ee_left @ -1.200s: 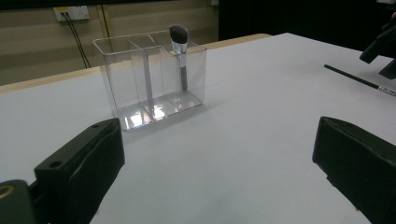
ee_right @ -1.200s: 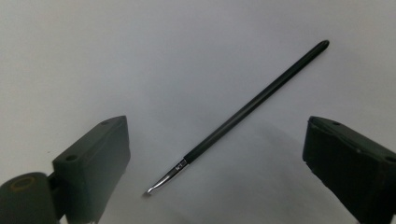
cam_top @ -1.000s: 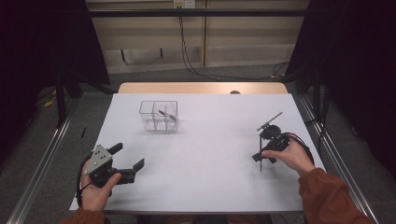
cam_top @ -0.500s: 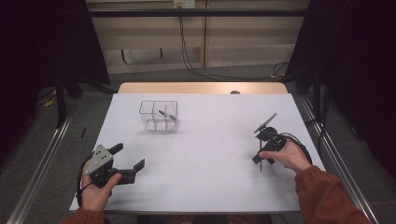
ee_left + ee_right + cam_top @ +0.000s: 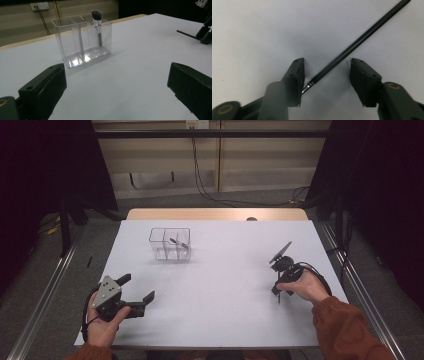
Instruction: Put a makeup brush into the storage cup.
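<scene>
Jaws of the right gripper (image 5: pixel 325 75) have just been closing; we find a thin black brush handle (image 5: pixel 359 41) lying on the bench (image 5: pixel 220 285) between them, not yet clamped. Left gripper (image 5: pixel 137 292) rests wide open, holding nothing, facing a clear organizer (image 5: pixel 82 40).

No readable text, label, brand, number or sign appears anywhere in these views.
</scene>
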{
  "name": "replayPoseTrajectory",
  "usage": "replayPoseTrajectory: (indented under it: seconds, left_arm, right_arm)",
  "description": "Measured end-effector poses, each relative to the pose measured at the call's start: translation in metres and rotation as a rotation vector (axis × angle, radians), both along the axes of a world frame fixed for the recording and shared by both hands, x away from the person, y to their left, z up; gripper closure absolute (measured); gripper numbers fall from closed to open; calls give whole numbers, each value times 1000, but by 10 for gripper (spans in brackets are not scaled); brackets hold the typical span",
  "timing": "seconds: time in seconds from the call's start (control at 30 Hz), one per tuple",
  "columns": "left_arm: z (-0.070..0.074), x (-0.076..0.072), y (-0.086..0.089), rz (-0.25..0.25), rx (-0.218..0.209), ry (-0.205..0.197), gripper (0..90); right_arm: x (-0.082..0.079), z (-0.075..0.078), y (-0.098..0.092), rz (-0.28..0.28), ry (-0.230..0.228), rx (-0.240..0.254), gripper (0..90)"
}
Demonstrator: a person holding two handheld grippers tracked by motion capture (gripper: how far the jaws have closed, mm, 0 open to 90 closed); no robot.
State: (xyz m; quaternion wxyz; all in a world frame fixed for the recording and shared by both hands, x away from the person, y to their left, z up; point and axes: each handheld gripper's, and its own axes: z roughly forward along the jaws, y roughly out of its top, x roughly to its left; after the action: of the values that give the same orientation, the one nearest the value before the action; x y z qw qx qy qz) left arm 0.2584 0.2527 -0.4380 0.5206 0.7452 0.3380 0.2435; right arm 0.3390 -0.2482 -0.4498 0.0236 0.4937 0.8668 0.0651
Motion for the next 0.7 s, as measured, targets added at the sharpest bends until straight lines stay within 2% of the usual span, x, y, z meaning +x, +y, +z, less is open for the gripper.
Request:
replayPoseTrajectory:
  seconds: [0.17,0.43,0.7]
  left_arm:
    - [0,0,1,7,-7,3,22]
    - [0,0,1,6,-7,2,22]
    - [0,0,1,3,-6,3,22]
  right_arm:
    - [0,1,-4,-2,-1,7,647]
    - [0,1,-3,7,19,0,776]
    - [2,1,-8,-1,44,29,869]
